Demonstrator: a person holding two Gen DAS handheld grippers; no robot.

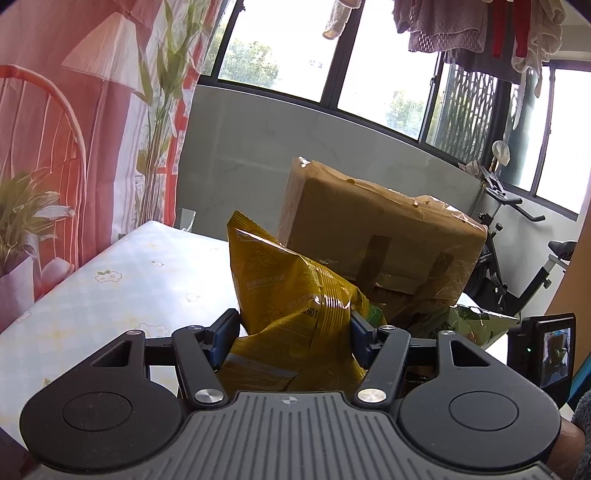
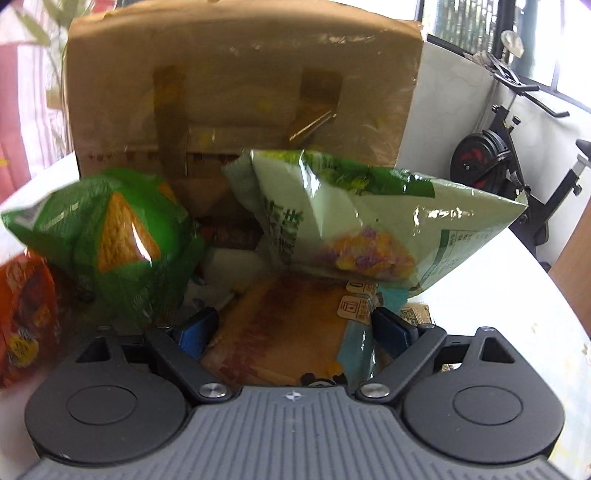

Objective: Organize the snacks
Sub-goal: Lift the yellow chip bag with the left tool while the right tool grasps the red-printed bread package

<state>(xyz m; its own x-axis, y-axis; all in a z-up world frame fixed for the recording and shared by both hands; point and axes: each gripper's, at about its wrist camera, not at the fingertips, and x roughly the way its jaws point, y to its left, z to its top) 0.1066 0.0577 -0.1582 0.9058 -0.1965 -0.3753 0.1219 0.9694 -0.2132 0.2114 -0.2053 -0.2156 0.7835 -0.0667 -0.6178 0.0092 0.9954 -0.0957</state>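
On the left wrist view: left hand-held gripper [image 1: 293, 332] half-closed, pads pinching one yellow snack bag [image 1: 288, 291] above the tabletop [image 1: 110, 291].
Behind it: one cardboard box [image 1: 376, 225].
On the right wrist view: right hand-held gripper [image 2: 293, 328] wide open, an orange packet [image 2: 280, 332] between its fingers, contact unclear.
Bags: one green chip bag [image 2: 110, 236], one pale green bag [image 2: 354, 225], spilling from the box's open front.

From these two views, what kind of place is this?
Probably an enclosed home balcony: laundry hangs above wide windows, and an exercise bike stands beside the table.
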